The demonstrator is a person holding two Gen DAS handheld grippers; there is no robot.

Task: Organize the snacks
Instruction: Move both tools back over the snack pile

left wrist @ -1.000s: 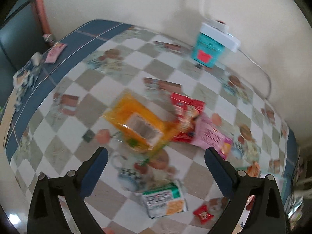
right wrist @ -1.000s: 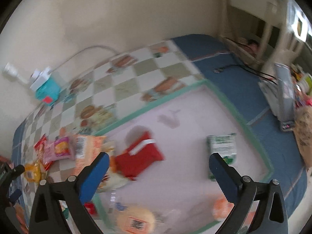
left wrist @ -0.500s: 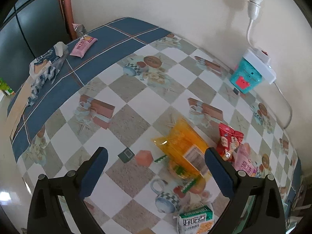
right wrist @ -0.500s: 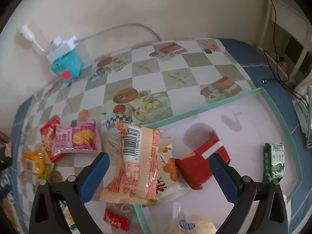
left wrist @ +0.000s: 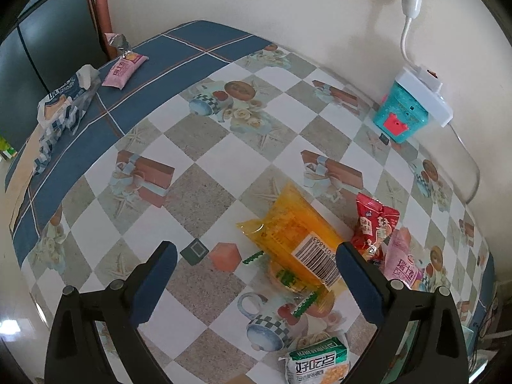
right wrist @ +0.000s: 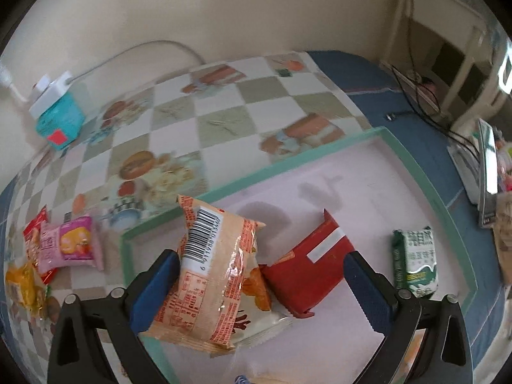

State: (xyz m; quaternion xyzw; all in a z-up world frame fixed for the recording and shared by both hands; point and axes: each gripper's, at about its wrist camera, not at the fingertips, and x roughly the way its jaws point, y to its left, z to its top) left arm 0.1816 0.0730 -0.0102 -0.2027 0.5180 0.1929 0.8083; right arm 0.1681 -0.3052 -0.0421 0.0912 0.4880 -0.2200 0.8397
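Left gripper (left wrist: 256, 268): we hold its fingers spread, empty, above the yellow plastic snack packet (left wrist: 294, 240) on the checkered counter (left wrist: 204, 192).
Right gripper (right wrist: 260, 275): our fingers spread over the peach barcoded snack bag (right wrist: 214, 275).
Peach bag: lies on the green-rimmed white tray (right wrist: 352, 147), beside a red pouch (right wrist: 313, 272).

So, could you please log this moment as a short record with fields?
left gripper: open, above the tablecloth
nearest to it: yellow packet
right gripper: open, over the tray
between its fingers: orange barcode packet
in tray: red packet, green-white packet
outside tray: pink packet
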